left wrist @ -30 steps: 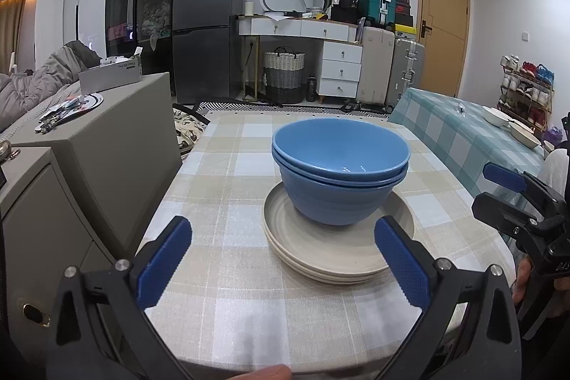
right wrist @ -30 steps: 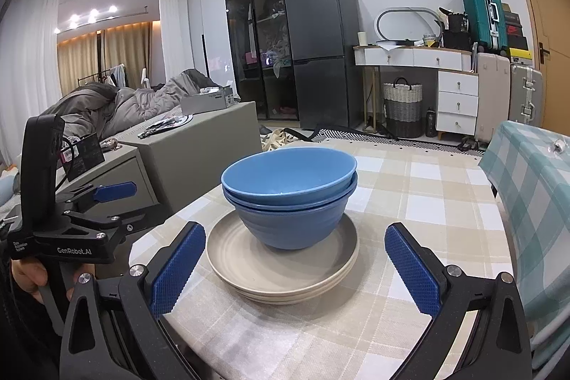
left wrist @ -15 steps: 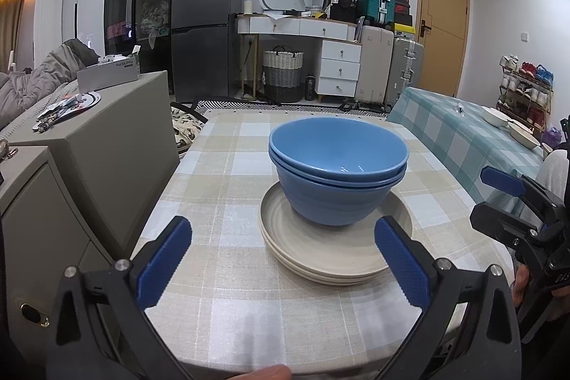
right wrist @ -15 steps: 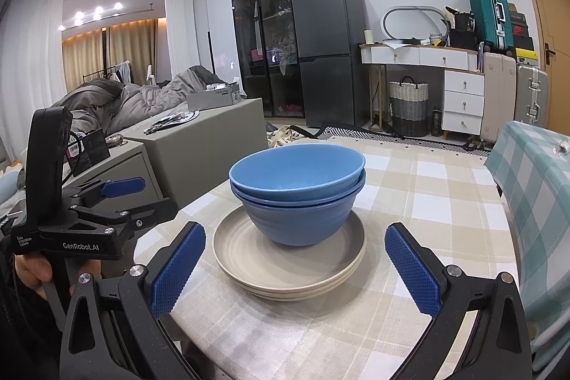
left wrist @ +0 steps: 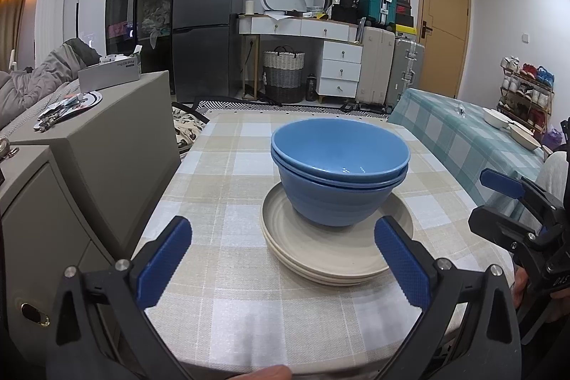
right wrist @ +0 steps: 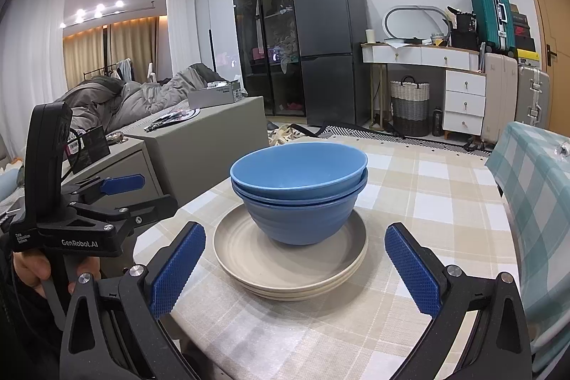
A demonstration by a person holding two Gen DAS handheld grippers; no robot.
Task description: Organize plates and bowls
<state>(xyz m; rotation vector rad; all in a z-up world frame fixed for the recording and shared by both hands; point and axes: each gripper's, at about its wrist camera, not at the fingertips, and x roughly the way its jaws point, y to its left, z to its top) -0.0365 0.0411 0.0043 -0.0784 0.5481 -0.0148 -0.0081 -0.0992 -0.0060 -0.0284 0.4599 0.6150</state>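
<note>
The left gripper (left wrist: 283,257) has its fingers (left wrist: 164,260) spread wide and empty; it hovers above the near edge of the desk (left wrist: 228,187), and the blue pads touch nothing. The right gripper (right wrist: 294,266) is likewise released, its fingers (right wrist: 409,271) apart on either side of the stack and clear of it. In the left wrist view the right gripper appears at the far right edge; in the right wrist view the left gripper appears at the left, held by a hand (right wrist: 30,267) around its grip.

Between and just beyond both pairs of fingers sits the stack. Two blue bowls (left wrist: 338,177) are nested one inside the other, upright, rims nearly level. They rest on the beige plates (left wrist: 320,259), which lie flat and stacked; their exact count cannot be told from the rim lines. The bowls sit slightly toward the far side of the top plate, leaving a bare band at its near edge.

The stack stands on the checked tablecloth, near the middle of the desk. To the left stands a grey cabinet (left wrist: 92,145). To the right is a second table under a teal checked cloth (left wrist: 463,130), carrying pale dishes (left wrist: 513,127) at its far end.
</note>
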